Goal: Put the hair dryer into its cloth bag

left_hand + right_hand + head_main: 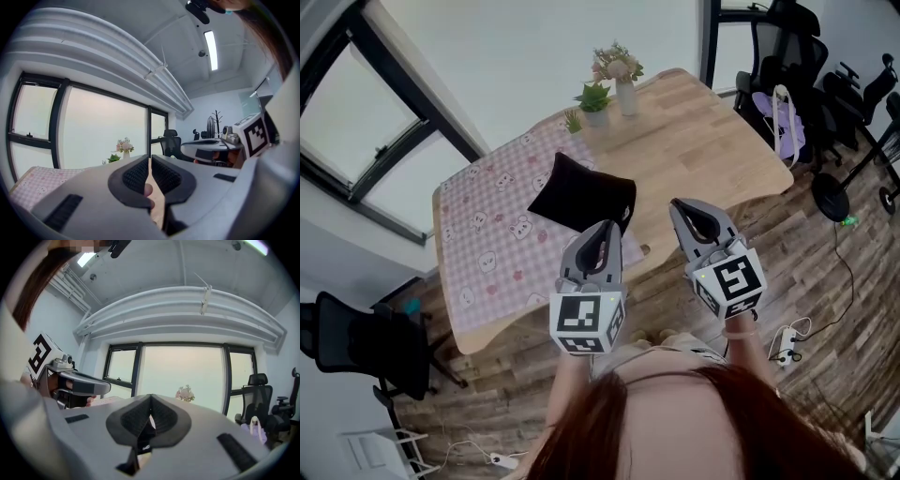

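Black cloth bag [581, 194]: lies on the light wooden table [712, 150], mid-width, on the pink checked tablecloth [487, 234] close to its right edge. Dark and puffed. Its contents cannot be made out, and the hair dryer cannot be seen as a separate thing in any view. The bag's near corner is covered by the left gripper in the head view.

Left gripper [602, 230]: grey, with a marker cube, raised over the table's near edge. In the left gripper view, the left gripper [149, 161] has its ribbed pads drawn together to a thin slit with nothing between them.

Right gripper [686, 211]: beside the left and apart from it, also over the near edge. In the right gripper view, the right gripper [150, 399] has its jaws fully together and empty.

White vase of pale flowers [624, 84] and green potted plant [594, 101]: at the table's far edge, well apart from the bag.

Black office chairs [787, 56]: beyond the table's right end, partly cut off by the frame.
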Demonstrator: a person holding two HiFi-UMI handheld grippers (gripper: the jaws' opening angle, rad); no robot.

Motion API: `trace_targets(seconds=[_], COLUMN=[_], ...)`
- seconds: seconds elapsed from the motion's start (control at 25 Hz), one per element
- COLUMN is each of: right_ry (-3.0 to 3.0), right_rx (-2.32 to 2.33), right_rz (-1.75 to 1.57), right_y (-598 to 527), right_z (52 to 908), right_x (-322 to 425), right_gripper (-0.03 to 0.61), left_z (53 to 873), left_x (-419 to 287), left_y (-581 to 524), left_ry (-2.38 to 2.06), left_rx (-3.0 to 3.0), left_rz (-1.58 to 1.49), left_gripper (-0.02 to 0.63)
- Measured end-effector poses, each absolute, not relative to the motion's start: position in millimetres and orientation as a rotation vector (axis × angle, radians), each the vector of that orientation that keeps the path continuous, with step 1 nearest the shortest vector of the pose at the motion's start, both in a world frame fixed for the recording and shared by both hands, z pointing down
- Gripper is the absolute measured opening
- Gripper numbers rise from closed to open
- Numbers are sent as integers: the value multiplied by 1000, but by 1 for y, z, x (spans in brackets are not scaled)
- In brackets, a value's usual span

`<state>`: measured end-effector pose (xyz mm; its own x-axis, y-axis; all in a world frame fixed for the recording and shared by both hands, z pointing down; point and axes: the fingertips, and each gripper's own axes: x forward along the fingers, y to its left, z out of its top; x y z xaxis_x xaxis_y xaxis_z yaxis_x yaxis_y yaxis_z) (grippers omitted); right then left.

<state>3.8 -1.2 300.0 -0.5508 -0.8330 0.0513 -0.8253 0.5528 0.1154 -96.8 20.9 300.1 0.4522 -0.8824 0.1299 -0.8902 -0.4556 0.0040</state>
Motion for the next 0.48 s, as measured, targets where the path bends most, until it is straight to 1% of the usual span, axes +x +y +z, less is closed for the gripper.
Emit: trace_targets(seconds=[0.48], right_ry=[-2676], right_rx=[1441], right_rz=[-79], right_y=[-1], right_z=[311], right_x=[21], right_gripper=[0], left_z=[315], left_x=[-83], left_y=[23], left_ry=[-1583], left_rx=[2579], left_rz=[164], left_gripper=[23])
